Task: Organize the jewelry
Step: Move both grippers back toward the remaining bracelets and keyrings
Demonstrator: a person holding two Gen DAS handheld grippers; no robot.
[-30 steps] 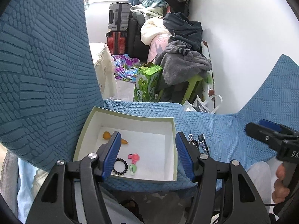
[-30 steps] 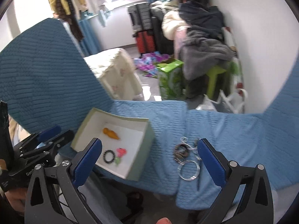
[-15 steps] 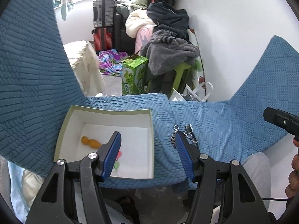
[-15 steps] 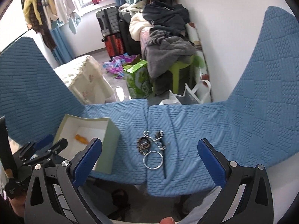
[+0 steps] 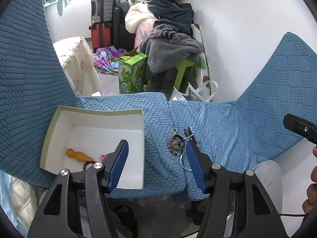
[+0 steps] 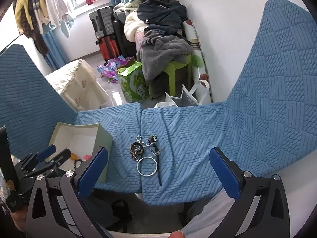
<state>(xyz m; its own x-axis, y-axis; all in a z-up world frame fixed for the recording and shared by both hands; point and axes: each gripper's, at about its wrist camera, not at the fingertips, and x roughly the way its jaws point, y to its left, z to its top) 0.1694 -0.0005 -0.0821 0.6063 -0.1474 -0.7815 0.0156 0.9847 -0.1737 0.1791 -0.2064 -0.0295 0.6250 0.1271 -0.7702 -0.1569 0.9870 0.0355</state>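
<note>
Left gripper (image 5: 156,165) jaws apart (empty) — box (image 5: 95,112) left, jewelry pile (image 5: 179,143) right.

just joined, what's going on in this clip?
A person with a handheld gripper in each hand is sorting jewelry on a blue cushion. Both the left gripper and the right gripper are open and hold nothing. A pile of loose pieces, a silver ring, chains and a dark hair stick, lies on the cushion beside the open box. The box already holds an orange piece and a few others.
</note>
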